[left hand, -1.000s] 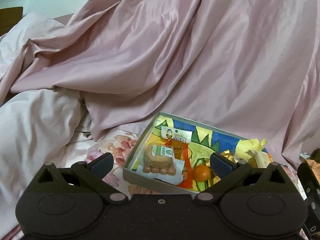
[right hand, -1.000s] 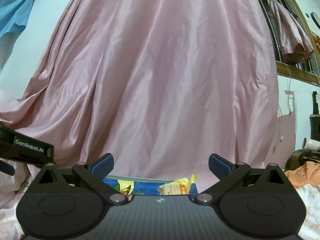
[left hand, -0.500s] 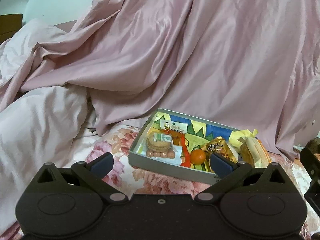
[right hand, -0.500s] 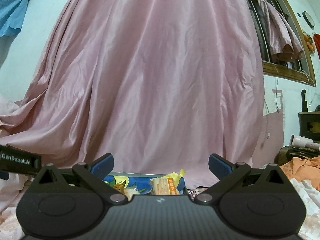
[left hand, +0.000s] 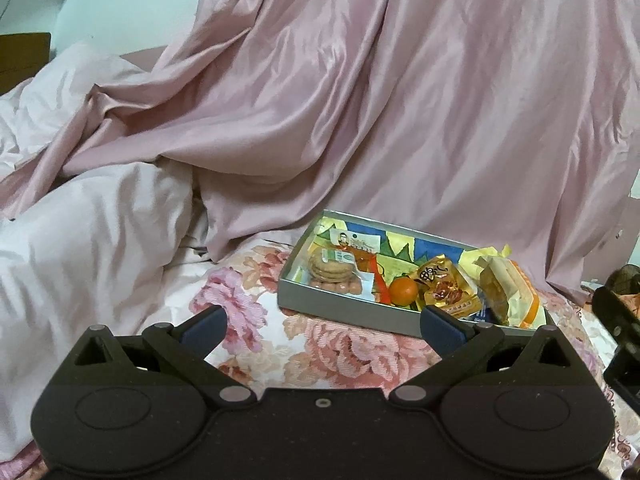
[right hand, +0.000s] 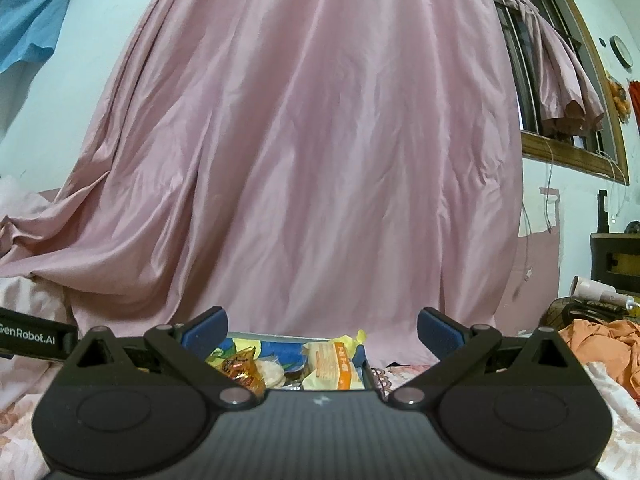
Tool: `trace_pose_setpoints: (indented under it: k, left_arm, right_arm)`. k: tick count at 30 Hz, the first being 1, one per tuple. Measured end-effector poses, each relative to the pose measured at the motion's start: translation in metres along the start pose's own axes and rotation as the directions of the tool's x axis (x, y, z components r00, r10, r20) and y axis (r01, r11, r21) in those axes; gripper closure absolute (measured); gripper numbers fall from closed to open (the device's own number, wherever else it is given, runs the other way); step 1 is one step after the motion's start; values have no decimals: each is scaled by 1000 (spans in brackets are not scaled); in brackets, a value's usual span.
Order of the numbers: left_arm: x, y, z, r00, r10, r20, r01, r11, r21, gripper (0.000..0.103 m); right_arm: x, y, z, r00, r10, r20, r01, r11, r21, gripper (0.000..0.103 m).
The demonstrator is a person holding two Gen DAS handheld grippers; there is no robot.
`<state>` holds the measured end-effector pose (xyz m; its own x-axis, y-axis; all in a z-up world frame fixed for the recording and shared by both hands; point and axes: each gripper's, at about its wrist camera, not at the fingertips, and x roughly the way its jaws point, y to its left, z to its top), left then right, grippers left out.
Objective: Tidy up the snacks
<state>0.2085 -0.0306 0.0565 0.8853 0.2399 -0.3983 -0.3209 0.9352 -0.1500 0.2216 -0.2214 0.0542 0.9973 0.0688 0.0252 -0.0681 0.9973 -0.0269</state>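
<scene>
A grey box [left hand: 340, 307] with a colourful lining rests on the floral bedspread. Inside it lie a pack of round biscuits [left hand: 332, 267], a small orange [left hand: 403, 291], a golden snack packet [left hand: 444, 286] and a wrapped cake in yellow-orange wrap [left hand: 506, 290]. My left gripper [left hand: 322, 326] is open and empty, held back from the box's near wall. My right gripper [right hand: 322, 327] is open too, with nothing between its fingers; below it the box [right hand: 256, 338], the golden packet [right hand: 240, 370] and the wrapped cake [right hand: 332, 366] peek over its body.
Pink satin fabric [left hand: 380, 120] drapes down behind the box. A pale quilt [left hand: 80, 248] bulges at the left. The right gripper's body [left hand: 618, 320] shows at the right edge of the left wrist view. Orange cloth [right hand: 604, 344] and a dark cabinet [right hand: 616, 258] are at the far right.
Both grippers have pulled back and up from the box, which looks smaller and further off in the left wrist view. More of the snacks show in the right wrist view. Fingers stay open.
</scene>
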Motion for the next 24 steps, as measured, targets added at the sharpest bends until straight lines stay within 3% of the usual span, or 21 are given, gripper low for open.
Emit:
trace_pose_setpoints:
  k: [16, 24]
  left_arm:
    - [-34, 30, -22, 996, -2, 94, 3, 1000, -11, 1]
    - [-46, 41, -35, 995, -1, 103, 2, 1000, -11, 1]
  right_arm:
    - [-24, 16, -12, 998, 37, -53, -39, 999, -35, 0]
    - [-43, 22, -18, 997, 62, -44, -64, 997, -49, 0]
